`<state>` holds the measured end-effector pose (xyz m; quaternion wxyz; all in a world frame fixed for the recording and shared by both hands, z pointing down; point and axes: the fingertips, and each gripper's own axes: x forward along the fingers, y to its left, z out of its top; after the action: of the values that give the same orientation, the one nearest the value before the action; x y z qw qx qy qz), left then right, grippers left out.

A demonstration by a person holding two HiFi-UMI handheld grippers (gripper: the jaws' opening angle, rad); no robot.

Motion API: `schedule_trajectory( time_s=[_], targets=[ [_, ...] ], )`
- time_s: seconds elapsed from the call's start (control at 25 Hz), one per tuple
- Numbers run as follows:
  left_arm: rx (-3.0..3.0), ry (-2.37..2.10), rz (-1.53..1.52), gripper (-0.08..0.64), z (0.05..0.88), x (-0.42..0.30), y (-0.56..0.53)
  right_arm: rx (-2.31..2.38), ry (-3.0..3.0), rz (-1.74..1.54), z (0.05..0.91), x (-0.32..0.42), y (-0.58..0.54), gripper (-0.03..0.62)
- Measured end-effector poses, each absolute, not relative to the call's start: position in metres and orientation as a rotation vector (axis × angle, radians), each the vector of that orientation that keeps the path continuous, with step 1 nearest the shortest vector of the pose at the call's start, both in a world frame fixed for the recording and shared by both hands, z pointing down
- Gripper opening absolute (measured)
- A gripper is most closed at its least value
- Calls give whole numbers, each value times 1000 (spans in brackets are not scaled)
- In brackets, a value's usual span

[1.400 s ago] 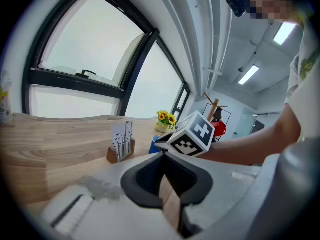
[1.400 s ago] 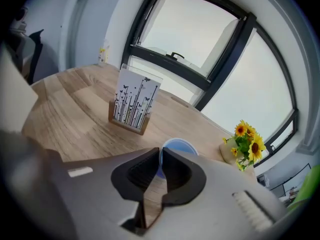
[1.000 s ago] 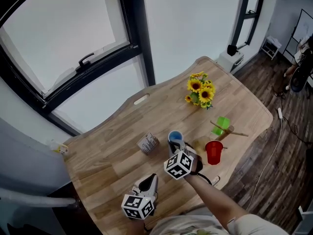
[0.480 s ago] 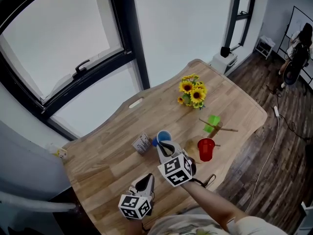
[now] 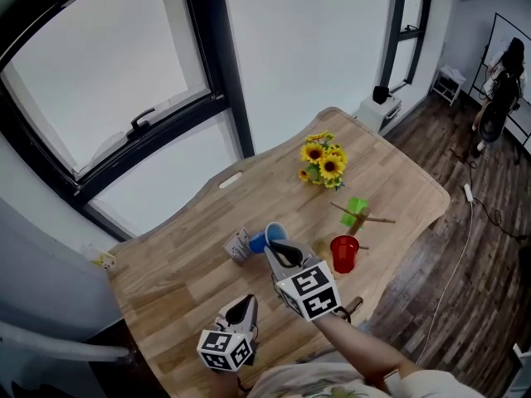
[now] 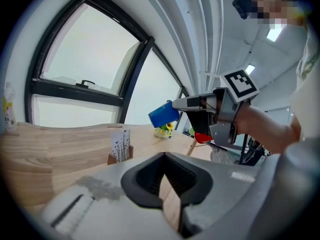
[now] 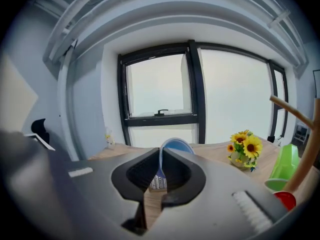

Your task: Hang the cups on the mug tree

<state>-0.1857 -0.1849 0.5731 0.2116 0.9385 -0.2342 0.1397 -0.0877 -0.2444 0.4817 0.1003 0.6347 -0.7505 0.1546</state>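
Right gripper view: with the right gripper (image 7: 159, 170) pinching the blue cup (image 7: 175, 147) by its rim, aloft over the bench (image 5: 178, 276), steer steadily to a free mug tree (image 7: 292, 115) peg, leaving the closed, empty left gripper (image 6: 166, 196) parked.

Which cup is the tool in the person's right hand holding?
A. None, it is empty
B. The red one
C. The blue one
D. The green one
C: the right gripper is clamped on the rim of the blue cup and holds it in the air above the table. The red cup and green cup are farther off, at the wooden mug tree.
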Motion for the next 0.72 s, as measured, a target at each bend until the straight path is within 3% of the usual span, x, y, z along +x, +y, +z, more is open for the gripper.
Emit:
schedule_trajectory(
  time_s=[0.72],
  targets=[
    [2622,-653,404,0,569,-186,-187,2116,-2376,556,433,-47,-236,20]
  ],
)
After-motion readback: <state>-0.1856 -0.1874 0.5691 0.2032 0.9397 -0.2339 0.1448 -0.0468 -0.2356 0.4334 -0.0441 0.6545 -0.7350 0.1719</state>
